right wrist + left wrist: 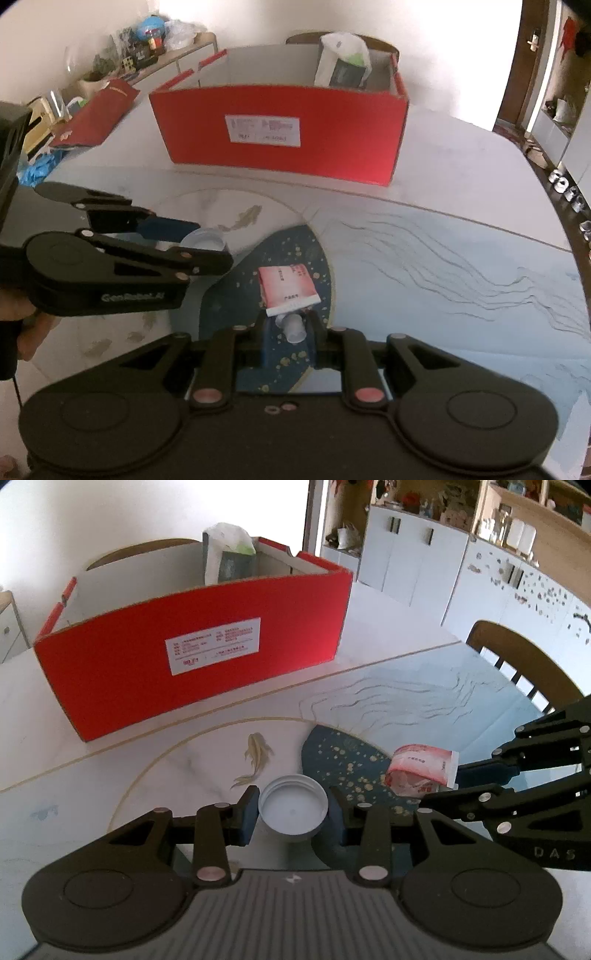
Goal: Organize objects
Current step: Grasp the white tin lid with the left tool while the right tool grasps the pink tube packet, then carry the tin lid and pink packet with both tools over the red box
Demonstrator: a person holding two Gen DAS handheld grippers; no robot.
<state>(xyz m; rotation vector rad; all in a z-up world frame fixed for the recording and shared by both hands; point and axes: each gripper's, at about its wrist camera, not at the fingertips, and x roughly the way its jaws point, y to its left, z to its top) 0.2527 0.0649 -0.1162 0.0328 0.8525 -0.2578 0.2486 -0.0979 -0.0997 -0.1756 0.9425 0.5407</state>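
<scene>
We hold white lid [293, 809] in left gripper [291, 812], pads tight on rim, just above table [55, 775]. Right gripper [289, 334] pinches nozzle of red tube [286, 286]. Pickup looks done; next, carry both over red box [192, 657] wall, then release inside.

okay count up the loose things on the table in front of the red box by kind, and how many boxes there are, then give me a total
Lids: 1, the white lid in the left gripper.
Packets: 1, the pink packet held by its clear spout in the right gripper.
Boxes: 1, the red box, with a white bag inside, not counted.
Total: 3.
</scene>
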